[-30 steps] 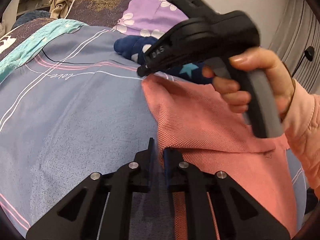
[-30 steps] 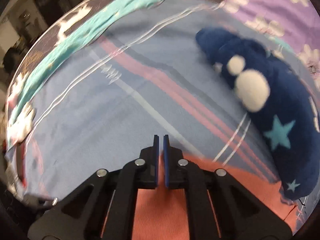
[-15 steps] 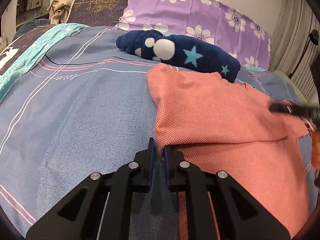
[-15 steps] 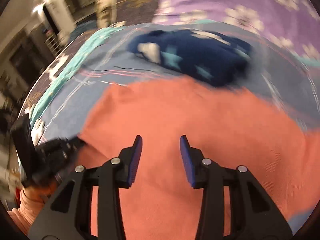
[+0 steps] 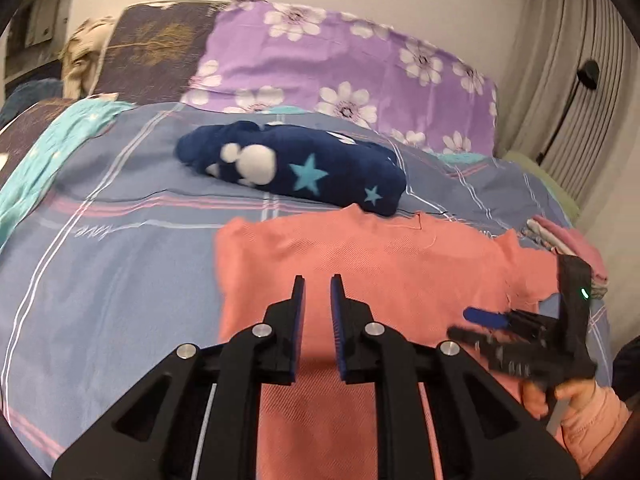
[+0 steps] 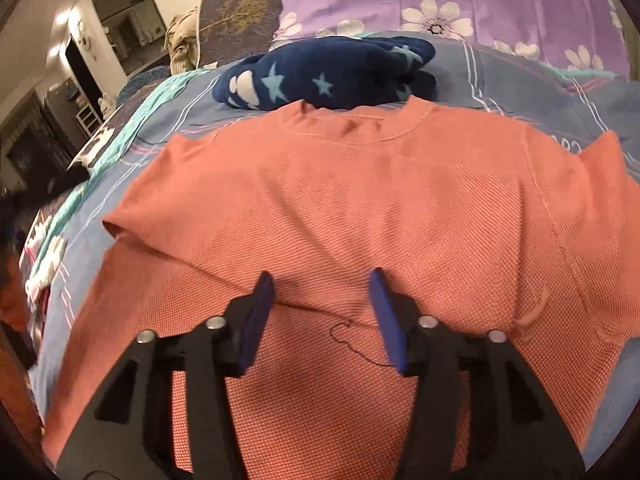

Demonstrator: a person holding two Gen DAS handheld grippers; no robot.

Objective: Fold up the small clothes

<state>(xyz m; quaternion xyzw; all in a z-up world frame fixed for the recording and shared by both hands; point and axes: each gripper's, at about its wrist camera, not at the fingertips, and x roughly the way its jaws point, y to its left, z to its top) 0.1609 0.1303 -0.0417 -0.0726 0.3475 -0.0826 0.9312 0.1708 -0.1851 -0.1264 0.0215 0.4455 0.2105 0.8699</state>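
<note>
I have the striped bedsheet [image 5: 120, 280] under everything, and the coral shirt [image 6: 360, 208] spread flat on it, collar away from me, its width running left to right ahead of both tools. My right gripper [image 6: 320, 312] hangs over the shirt's lower middle, nearer its right sleeve; its jaws have just been opening and hold nothing. My left gripper [image 5: 318, 300], narrowly parted and empty, has also been opening, just inside the left edge.

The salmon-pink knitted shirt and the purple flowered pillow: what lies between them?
The dark blue plush bundle with stars lies there on the striped bedsheet, touching the shirt's collar; the right wrist view shows it, pillow behind.
</note>
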